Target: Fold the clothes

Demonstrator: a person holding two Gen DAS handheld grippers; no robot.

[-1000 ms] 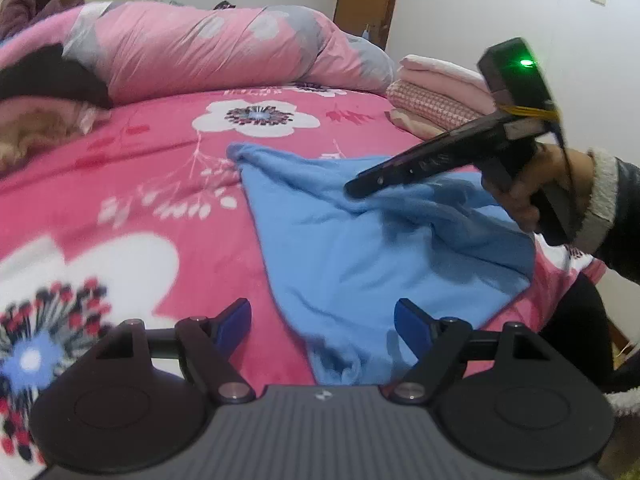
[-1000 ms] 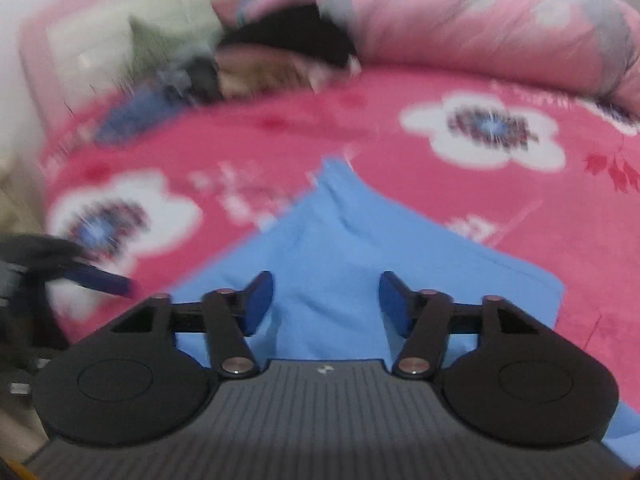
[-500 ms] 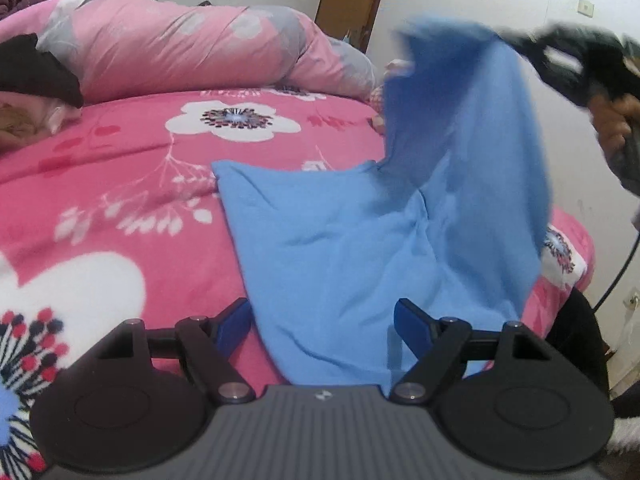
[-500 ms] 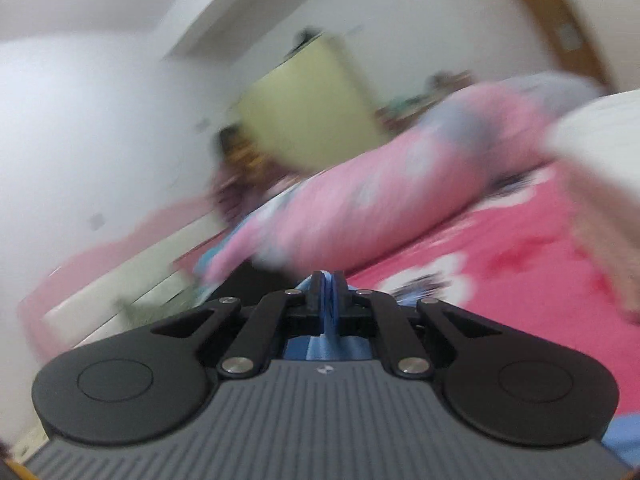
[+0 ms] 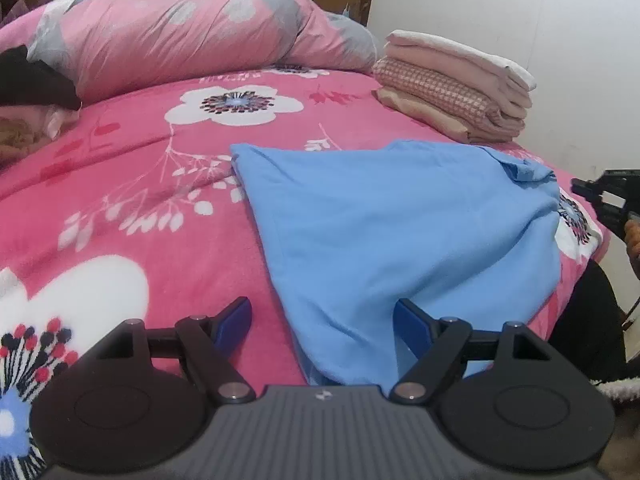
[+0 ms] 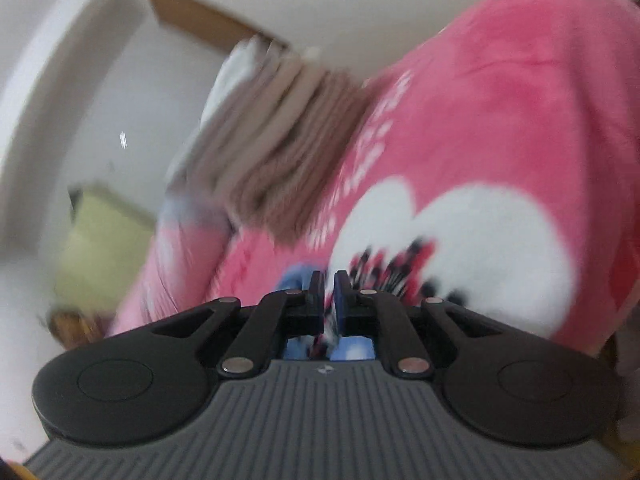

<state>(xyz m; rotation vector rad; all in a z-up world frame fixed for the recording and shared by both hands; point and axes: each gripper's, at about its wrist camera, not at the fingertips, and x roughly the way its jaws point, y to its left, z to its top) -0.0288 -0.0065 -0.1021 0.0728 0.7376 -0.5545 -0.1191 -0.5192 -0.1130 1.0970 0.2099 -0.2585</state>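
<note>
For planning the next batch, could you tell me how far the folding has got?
Done: a folded stack sits at the bed's far corner. In hand: the blue garment lies partly folded, the open left gripper at its near edge. Left: finishing it, plus crumpled dark clothes far left.

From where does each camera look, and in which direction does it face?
Left wrist: sits behind the open left tongs, looking across the bed over the blue garment to the folded stack; the right tongs and a hand show at the right edge.
Right wrist: sits behind the shut right tongs, tilted and blurred, facing the stack; only its own tongs show.
Shared: the pink floral bedspread and the folded stack.
</note>
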